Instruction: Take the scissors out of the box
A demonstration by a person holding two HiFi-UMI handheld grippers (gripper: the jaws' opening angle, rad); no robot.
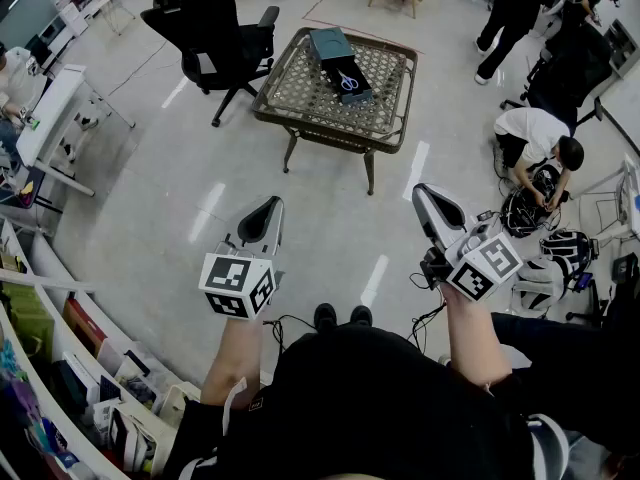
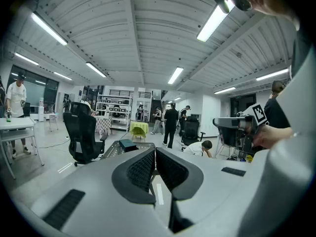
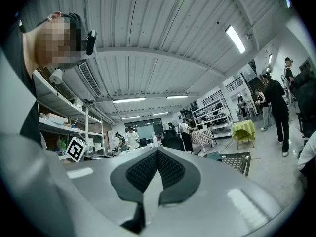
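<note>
Blue-handled scissors (image 1: pixel 349 80) lie in an open dark box (image 1: pixel 355 86) on a low wicker table (image 1: pixel 300 93) across the floor, with the box's teal lid (image 1: pixel 330 41) beside it. Both grippers hang in the air close to the person's body, far short of the table. The left gripper (image 1: pixel 268 206) is shut with nothing between its pads, and the right gripper (image 1: pixel 424 192) is shut and empty too. In the left gripper view its jaws (image 2: pixel 154 150) point towards the table (image 2: pixel 109 151) and the box (image 2: pixel 127 144). From the right gripper (image 3: pixel 157 152) the table (image 3: pixel 238 161) shows at the right.
A black office chair (image 1: pixel 213 30) stands left of the table. A person crouches (image 1: pixel 535 140) at the right among bags and cables, and others stand behind. A white desk (image 1: pixel 52 108) and shelves (image 1: pixel 90 368) line the left. Open floor lies between me and the table.
</note>
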